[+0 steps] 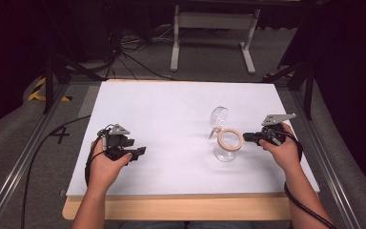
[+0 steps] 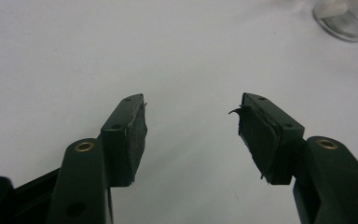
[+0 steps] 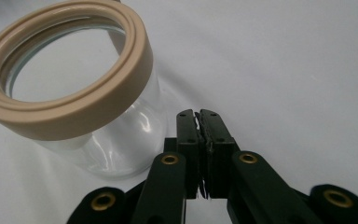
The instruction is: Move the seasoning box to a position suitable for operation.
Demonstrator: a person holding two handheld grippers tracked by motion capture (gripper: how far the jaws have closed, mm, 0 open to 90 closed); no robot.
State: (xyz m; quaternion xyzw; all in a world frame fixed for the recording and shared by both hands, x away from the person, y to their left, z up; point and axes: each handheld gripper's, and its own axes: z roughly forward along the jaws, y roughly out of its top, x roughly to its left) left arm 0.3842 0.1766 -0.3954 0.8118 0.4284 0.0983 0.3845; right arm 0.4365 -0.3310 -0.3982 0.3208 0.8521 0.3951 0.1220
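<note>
**A:** What do we read at the two grippers?

**B:** In the right gripper view, the right gripper (image 3: 201, 114) has its jaws pressed together with nothing between them. It sits just beside the glass jar (image 3: 116, 140), tips pointing past the jar's base. In the left gripper view, the left gripper (image 2: 192, 116) stands wide apart and holds nothing, with bare white table (image 2: 74, 56) beneath it.

**A:** And outward from there, taking the jar as our landmark?

**B:** In the high view the jar (image 1: 225, 151) stands on the table, right of centre. The right gripper (image 1: 248, 138) lies just to its right, and the left gripper (image 1: 140, 151) is well apart on its left. A beige ring (image 1: 230, 139) crowns the jar's mouth, tilted toward us. Behind the jar rises a clear rounded lid (image 1: 219, 117), apparently hinged open; we cannot tell the linkage exactly.

**A:** How do we expect the jar to handle?

**B:** We judge it rigid, smooth and breakable, light while empty, and liable to slip between hard jaws. The beige ring (image 3: 70, 74) looks softer and grippier, so we would favour the rim, one jaw inside and one outside. The open lid may swing and shift the balance.
</note>
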